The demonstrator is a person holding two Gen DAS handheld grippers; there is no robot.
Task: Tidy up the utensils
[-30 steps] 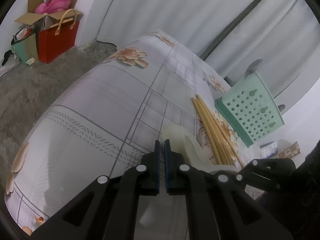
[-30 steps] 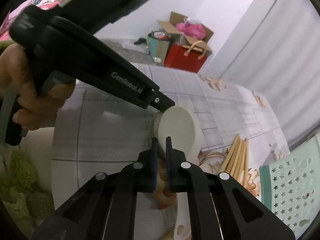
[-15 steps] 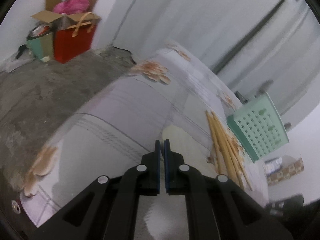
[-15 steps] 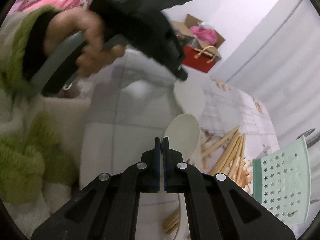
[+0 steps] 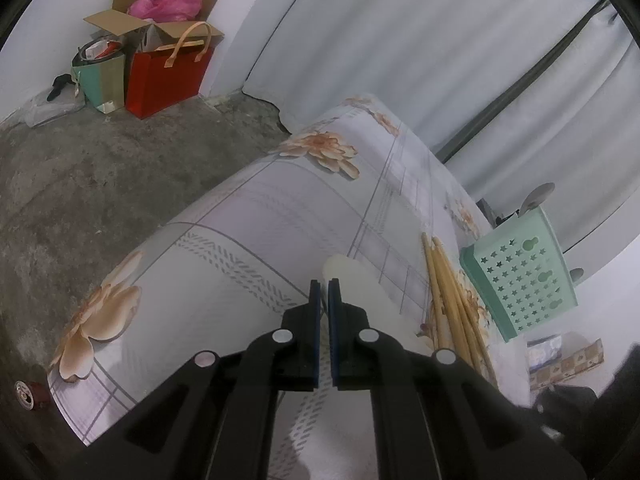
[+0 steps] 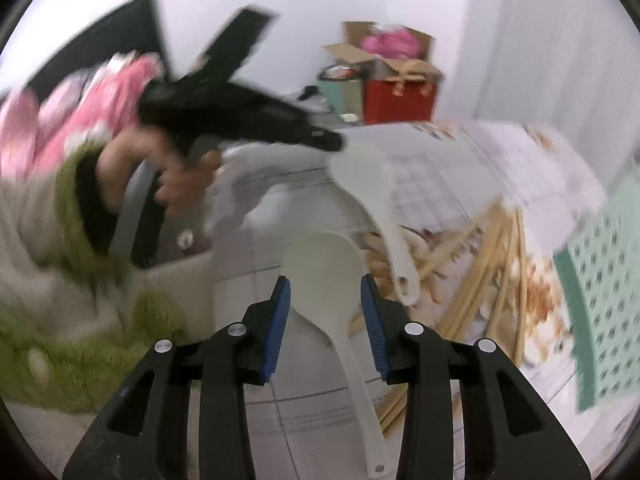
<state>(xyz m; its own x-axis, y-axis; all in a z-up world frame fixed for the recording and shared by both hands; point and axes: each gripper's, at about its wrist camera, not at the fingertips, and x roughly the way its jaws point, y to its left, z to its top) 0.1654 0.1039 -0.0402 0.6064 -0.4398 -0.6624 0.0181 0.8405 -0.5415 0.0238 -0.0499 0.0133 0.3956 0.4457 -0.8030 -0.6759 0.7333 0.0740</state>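
Note:
My left gripper (image 5: 324,284) is shut on the edge of a white rice paddle (image 5: 360,292). From the right wrist view that paddle (image 6: 368,184) hangs from the left gripper (image 6: 328,142), handle slanting down over the chopsticks (image 6: 492,248). The jaws of my right gripper (image 6: 325,292) are opening. A second white paddle (image 6: 324,272) lies on the table below them, its head seen in the gap, and the pads do not press on it. Wooden chopsticks (image 5: 448,296) lie in a loose bundle beside a mint green perforated basket (image 5: 520,280).
The flowered tablecloth (image 5: 248,232) drops off at its left edge to a grey floor. A red bag (image 5: 168,76) and cardboard boxes stand in the far corner. Pale curtains hang behind the table. A hand with a green-cuffed sleeve (image 6: 76,216) holds the left gripper.
My right gripper's jaws have parted from shut, and its view has swung and blurred. The left gripper has carried its paddle up and away from the second paddle.

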